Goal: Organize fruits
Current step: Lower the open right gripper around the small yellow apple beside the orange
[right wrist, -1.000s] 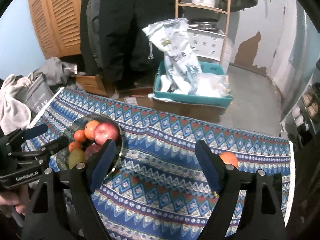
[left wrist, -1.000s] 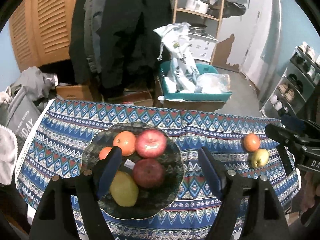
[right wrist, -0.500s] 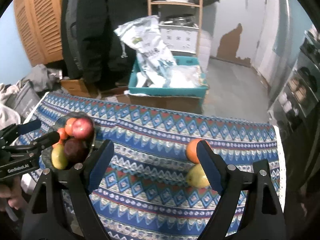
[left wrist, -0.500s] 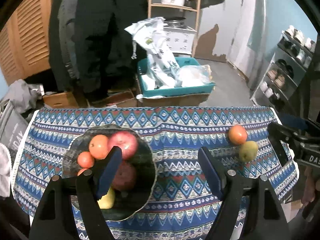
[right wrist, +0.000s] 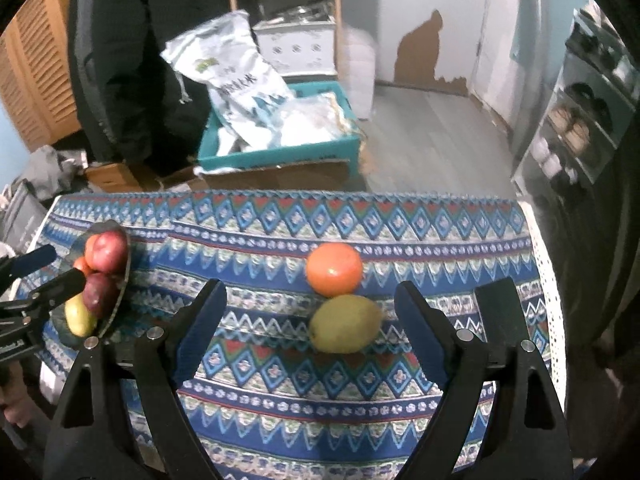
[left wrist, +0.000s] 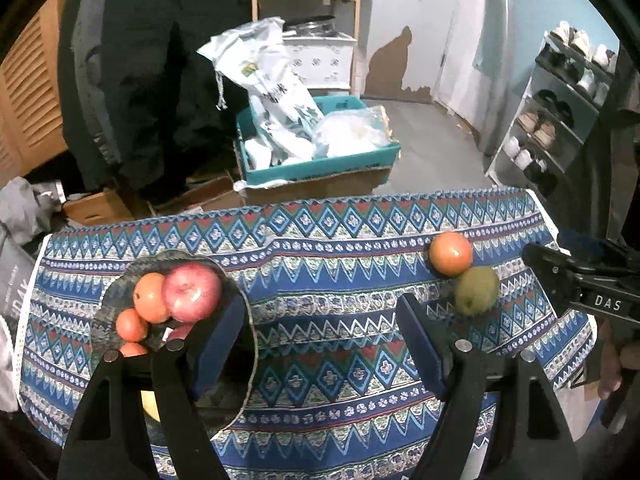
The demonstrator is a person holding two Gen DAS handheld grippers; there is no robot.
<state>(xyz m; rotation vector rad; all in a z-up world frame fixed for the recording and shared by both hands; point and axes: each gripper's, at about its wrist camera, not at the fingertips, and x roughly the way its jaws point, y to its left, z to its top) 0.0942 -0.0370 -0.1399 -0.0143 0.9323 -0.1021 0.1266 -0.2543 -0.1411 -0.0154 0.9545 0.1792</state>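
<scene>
A dark plate [left wrist: 108,300] on the left of the patterned tablecloth holds several fruits: a red apple [left wrist: 192,292], oranges [left wrist: 148,297], a darker apple and a yellow pear. It also shows in the right wrist view [right wrist: 122,292]. An orange [right wrist: 334,269] and a green-yellow pear [right wrist: 345,323] lie together on the cloth at the right; both also show in the left wrist view, orange [left wrist: 450,253], pear [left wrist: 477,290]. My left gripper [left wrist: 320,340] is open and empty, its left finger over the plate. My right gripper [right wrist: 310,324] is open and empty, the pear between its fingers.
The tablecloth [right wrist: 280,380] ends at a far edge, with the floor beyond. A teal crate [left wrist: 320,160] with white bags sits on cardboard boxes behind the table. A shoe rack [left wrist: 560,120] stands at the right. Dark coats hang at the back left.
Both grippers have moved to the right. The plate has slid left in the left view. The orange and pear have come between the right gripper's fingers, closer.
</scene>
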